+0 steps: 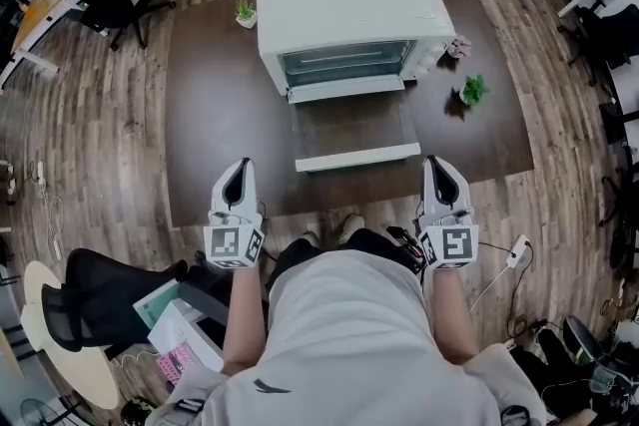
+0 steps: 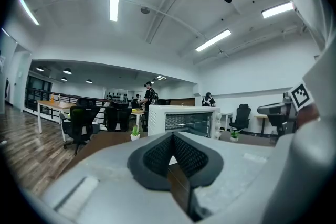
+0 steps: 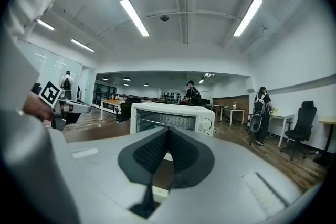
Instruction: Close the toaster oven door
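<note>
A white toaster oven [image 1: 349, 15] stands at the far side of the dark brown table [image 1: 215, 125]. Its door [image 1: 351, 127] lies open and flat toward me, with the white handle [image 1: 357, 158] near the table's front edge. My left gripper [image 1: 238, 167] hovers at the table's near edge, left of the handle, its pads together and empty. My right gripper [image 1: 440, 165] is level with it, right of the handle, also shut on nothing. The oven shows ahead in the left gripper view [image 2: 181, 120] beyond the left gripper [image 2: 172, 135], and in the right gripper view [image 3: 169, 117] beyond the right gripper [image 3: 168, 129].
A small potted plant [image 1: 245, 11] stands left of the oven. Another plant [image 1: 473, 91] and a small pinkish thing [image 1: 459, 46] are on its right. A black office chair [image 1: 95, 299] is behind me at the left, a white power strip [image 1: 518, 252] on the floor at the right.
</note>
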